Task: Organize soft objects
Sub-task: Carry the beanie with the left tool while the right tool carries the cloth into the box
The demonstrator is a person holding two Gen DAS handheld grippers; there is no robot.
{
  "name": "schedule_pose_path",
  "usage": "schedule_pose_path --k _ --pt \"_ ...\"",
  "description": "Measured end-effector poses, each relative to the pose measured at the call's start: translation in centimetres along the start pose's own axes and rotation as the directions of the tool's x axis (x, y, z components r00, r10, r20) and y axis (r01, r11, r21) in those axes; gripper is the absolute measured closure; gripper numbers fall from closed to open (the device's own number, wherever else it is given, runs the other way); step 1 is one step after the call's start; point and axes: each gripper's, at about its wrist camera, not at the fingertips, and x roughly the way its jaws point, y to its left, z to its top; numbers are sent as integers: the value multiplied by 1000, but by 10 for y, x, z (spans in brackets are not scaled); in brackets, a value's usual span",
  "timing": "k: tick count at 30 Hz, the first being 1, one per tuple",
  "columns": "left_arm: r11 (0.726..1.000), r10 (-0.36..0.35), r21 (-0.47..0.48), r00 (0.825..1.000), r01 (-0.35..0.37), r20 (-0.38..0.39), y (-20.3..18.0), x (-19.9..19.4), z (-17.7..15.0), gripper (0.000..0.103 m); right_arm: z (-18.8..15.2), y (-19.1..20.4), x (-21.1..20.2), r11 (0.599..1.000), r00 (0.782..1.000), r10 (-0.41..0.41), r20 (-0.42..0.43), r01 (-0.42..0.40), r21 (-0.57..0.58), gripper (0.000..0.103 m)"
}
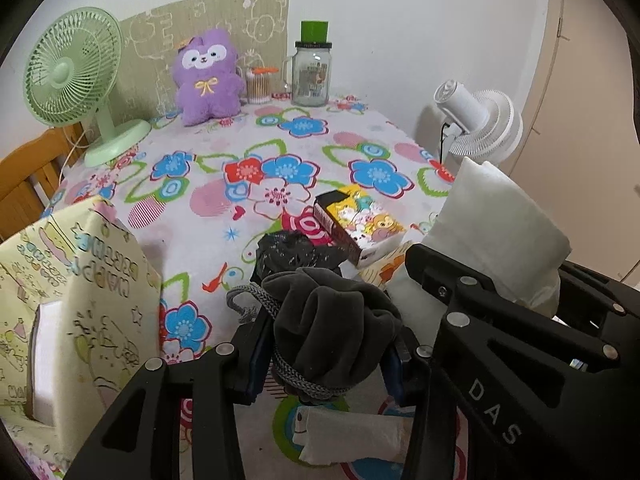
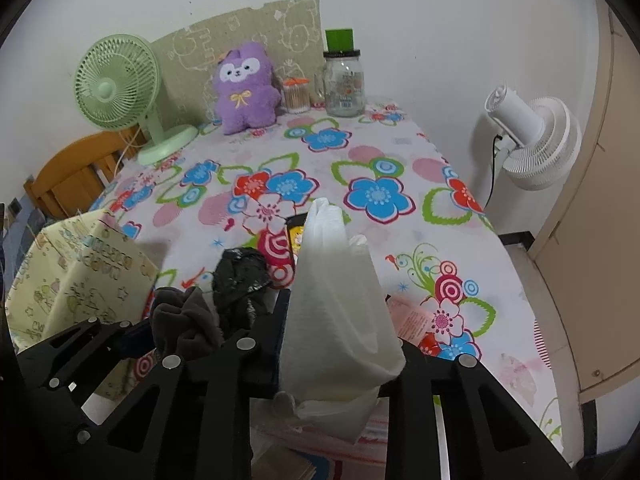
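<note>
My left gripper (image 1: 324, 364) is shut on a dark grey drawstring pouch (image 1: 336, 328), held just above the flowered tablecloth (image 1: 280, 148); the same pouch (image 2: 180, 320) shows at the left of the right wrist view. My right gripper (image 2: 340, 372) is shut on a white tissue pack (image 2: 336, 304), standing upright between its fingers; this pack (image 1: 496, 224) shows at the right in the left wrist view. A crumpled black plastic bag (image 1: 296, 252) lies on the cloth just beyond the pouch. A purple plush toy (image 1: 208, 76) sits at the far edge against the wall.
A yellow patterned box (image 1: 72, 300) stands at the near left. A small cartoon-printed carton (image 1: 360, 220) lies mid-table, a folded tissue (image 1: 348, 436) under my left gripper. At the back stand a green fan (image 1: 76, 76), a cotton-swab jar (image 1: 260, 84) and a glass jar (image 1: 312, 72). A white fan (image 1: 480, 124) stands right.
</note>
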Motion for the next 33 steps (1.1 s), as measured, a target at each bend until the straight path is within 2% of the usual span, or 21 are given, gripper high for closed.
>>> schedule_pose_path --k 13,23,33 --pt "1000 1 12 995 -2 100 -4 -50 11 56 12 12 -53 1000 995 -13 99 13 -1 74" --pt "999 10 34 984 -16 177 -8 -90 13 56 16 19 -90 1000 987 -10 159 10 2 74" --pt "999 12 39 979 -21 206 0 -113 14 56 17 37 -113 999 981 -21 195 26 -22 74"
